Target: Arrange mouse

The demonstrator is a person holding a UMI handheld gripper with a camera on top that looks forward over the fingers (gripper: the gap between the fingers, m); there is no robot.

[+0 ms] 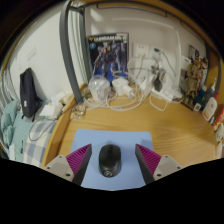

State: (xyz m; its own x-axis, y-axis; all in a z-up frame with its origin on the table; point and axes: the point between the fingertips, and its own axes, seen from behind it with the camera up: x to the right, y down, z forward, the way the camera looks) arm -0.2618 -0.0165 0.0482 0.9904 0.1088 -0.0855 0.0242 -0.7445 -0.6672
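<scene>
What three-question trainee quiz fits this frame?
1. True or false: the gripper is shut on the mouse.
2. What does the mouse rest on: A) bare wood, B) blue mouse pad, C) a book?
3. What leans upright against the wall beyond the desk?

Key: 1 false, the mouse lies between open fingers with gaps; 2 B; 3 a poster box.

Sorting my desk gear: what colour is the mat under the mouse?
Light blue mat, under the black mouse between the open gripper fingers; gripper view.
</scene>
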